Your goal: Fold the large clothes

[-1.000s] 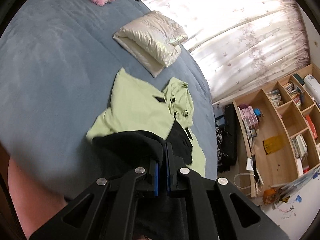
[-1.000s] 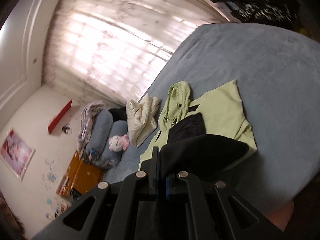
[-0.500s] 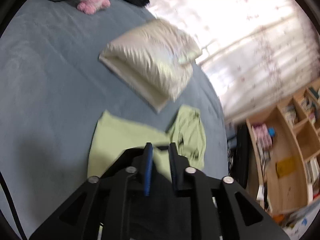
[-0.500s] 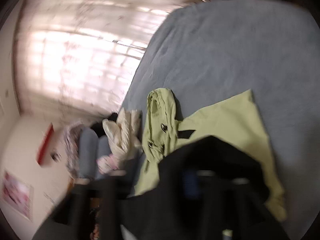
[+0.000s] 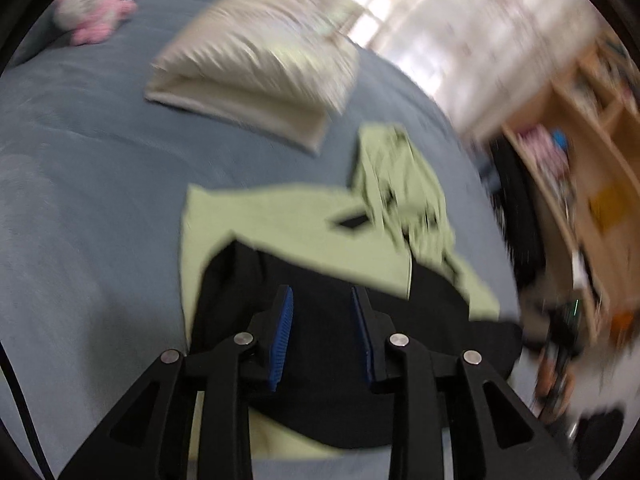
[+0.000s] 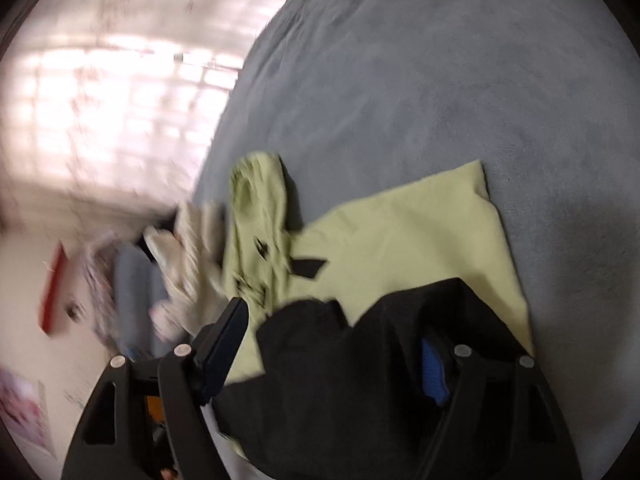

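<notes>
The left gripper (image 5: 322, 300) has just been parting its jaws to a narrow gap, nothing pinched between them, above the black part of the green garment (image 5: 288, 224) on the grey bed (image 5: 92, 200). The right gripper (image 6: 336, 332) gapes wide, black cloth lying loose between its jaws.

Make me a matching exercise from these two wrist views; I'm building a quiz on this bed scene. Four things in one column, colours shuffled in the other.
Things:
1. bed cover
2. spread jacket
3. folded puffy coat
4. gripper pads

Colours:
A. bright blue
B. shiny cream
C. grey-blue
D. light green with a black lining

Pairs: 1-C, 2-D, 3-B, 4-A
</notes>
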